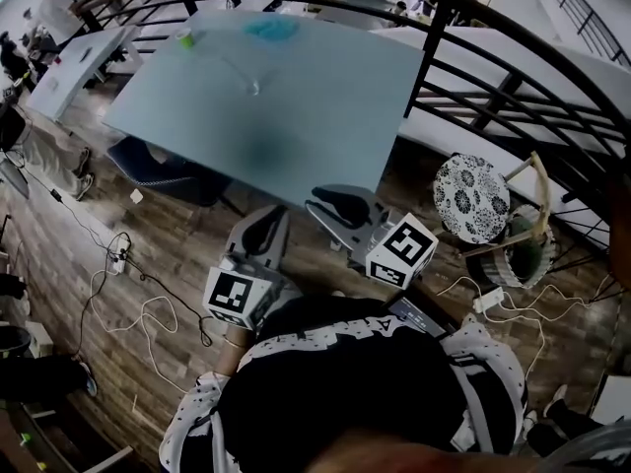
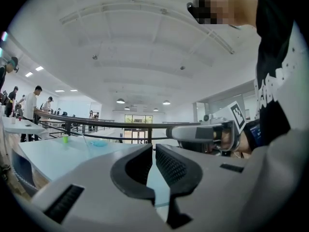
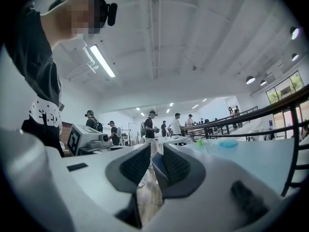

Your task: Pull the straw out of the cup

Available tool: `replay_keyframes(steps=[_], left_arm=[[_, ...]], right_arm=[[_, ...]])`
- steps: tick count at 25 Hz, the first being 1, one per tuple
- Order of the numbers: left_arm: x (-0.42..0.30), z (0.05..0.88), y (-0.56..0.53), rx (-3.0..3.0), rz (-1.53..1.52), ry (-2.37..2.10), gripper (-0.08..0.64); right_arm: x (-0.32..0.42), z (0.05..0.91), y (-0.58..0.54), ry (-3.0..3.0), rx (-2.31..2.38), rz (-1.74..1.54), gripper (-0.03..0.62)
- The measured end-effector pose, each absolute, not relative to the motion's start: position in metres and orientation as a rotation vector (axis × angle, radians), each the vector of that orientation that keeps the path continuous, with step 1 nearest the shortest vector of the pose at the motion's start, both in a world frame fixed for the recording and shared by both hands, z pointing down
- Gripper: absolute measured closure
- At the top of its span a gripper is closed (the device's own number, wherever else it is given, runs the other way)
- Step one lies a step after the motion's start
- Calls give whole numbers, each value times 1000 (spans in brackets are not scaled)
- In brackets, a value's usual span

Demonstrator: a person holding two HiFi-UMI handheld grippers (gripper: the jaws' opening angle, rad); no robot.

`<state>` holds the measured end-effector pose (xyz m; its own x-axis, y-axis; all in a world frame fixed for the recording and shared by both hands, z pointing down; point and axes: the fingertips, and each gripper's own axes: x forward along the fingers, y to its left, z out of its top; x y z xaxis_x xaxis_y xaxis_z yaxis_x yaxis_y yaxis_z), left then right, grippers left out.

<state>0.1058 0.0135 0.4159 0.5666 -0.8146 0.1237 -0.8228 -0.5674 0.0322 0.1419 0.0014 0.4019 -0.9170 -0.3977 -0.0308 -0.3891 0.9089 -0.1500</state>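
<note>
Empty, the left gripper, fingers nearly together, and the right gripper, fingers slightly apart, hang well short of the cup and straw ahead on the table.

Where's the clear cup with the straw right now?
In the head view, the clear cup stands on the far half of the pale table, a little nearer the person than the green cup and the blue object.

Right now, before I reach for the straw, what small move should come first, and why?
I would probably carry the right gripper forward over the table toward the straw in the cup. Both it and the left gripper hang near your body, short of the table's near edge, and hold nothing. The cup stands far across. The right one's jaws are a little apart.
</note>
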Motion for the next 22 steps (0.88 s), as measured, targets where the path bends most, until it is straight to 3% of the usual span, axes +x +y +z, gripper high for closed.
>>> replay_keyframes(steps=[22], left_arm=[[15, 419, -62, 2699, 135, -1354, 546]], right_arm=[[62, 397, -66, 2984, -708, -272, 533]])
